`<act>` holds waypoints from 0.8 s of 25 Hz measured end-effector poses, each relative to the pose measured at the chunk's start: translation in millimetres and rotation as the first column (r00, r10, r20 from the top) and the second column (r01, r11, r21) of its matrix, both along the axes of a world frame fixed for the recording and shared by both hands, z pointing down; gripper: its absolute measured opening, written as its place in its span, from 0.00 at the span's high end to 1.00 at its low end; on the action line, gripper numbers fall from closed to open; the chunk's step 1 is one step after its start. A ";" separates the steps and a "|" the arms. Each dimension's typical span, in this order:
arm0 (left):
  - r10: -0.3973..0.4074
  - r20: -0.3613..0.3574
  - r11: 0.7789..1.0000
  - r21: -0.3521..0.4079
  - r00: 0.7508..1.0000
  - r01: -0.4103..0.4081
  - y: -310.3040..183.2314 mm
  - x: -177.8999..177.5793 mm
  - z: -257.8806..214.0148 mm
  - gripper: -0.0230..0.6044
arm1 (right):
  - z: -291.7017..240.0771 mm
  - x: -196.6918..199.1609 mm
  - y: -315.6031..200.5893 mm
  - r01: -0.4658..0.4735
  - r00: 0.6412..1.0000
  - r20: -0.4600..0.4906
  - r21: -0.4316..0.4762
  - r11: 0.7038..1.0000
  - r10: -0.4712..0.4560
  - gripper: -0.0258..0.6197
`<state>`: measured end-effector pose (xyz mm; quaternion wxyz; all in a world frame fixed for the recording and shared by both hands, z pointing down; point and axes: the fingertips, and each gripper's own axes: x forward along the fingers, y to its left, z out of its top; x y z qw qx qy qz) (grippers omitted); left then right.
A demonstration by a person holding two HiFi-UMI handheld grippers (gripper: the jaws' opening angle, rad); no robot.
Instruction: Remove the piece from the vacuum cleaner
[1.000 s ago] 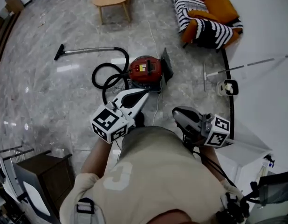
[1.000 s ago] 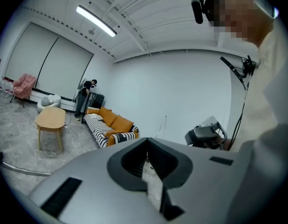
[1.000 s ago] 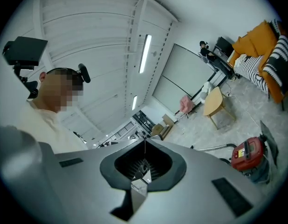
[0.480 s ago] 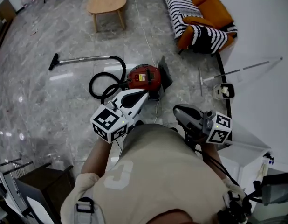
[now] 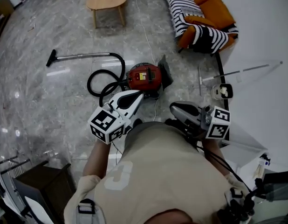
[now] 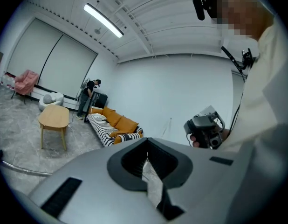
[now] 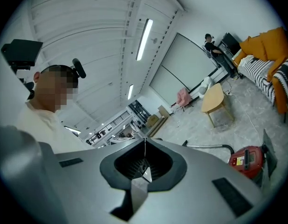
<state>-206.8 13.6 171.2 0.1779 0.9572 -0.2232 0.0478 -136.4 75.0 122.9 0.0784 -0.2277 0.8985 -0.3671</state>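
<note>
Head view: the red vacuum (image 5: 145,76) sits on the floor (image 5: 51,111) with its hose (image 5: 103,78) looped beside it, well apart from the left claw (image 5: 137,96) and right claw (image 5: 175,109). Left gripper view: jaws pressed together, empty. Right gripper view: likewise, vacuum ahead. The hose looks floppy; I'd grip its stiff cuff.

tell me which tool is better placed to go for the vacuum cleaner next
Left, probably: the left tool points at the red vacuum cleaner just ahead; the right tool sits further to its side.
</note>
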 end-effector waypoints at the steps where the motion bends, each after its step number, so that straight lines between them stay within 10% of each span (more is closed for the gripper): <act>1: -0.015 0.002 1.000 -0.007 1.000 0.015 -2.4 -2.4 2.5 0.96 | 2.4 -0.3 -2.3 0.010 1.000 -0.006 -0.008 1.000 -0.010 0.95; 8: -0.037 0.051 0.999 -0.029 0.998 0.039 -13.2 16.2 1.8 0.96 | 10.7 19.1 -24.1 0.014 0.999 0.044 -0.083 0.996 -0.011 0.95; 20: -0.013 0.218 0.996 -0.082 0.976 0.031 -54.5 156.0 27.1 0.96 | 91.6 172.0 -102.2 -0.113 0.991 0.035 -0.327 0.938 0.132 0.95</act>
